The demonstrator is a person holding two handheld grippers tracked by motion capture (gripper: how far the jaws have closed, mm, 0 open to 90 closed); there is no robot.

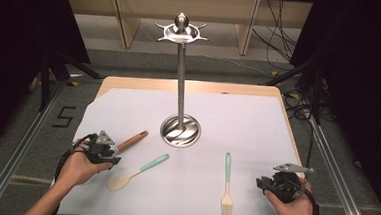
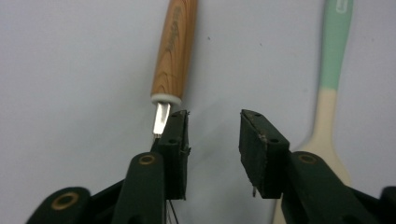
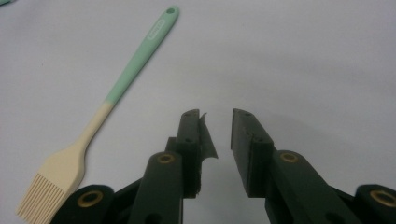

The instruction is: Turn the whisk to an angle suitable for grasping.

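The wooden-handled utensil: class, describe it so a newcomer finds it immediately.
Start at the tall steel utensil stand mid-table, then look left toward the left gripper. The wooden-handled utensil lies there; unlike the mint-handled spatula and mint-handled brush, its handle is brown wood.

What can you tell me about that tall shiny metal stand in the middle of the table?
The stand looks like polished steel. A round, mirror-bright base sits flat on the white sheet covering the table. A slim straight pole rises upright from it to a dish-shaped top ring with short prongs pointing outward and a rounded knob above. Nothing hangs from the prongs. The three utensils on the sheet lie apart from it, and neither tool touches it.
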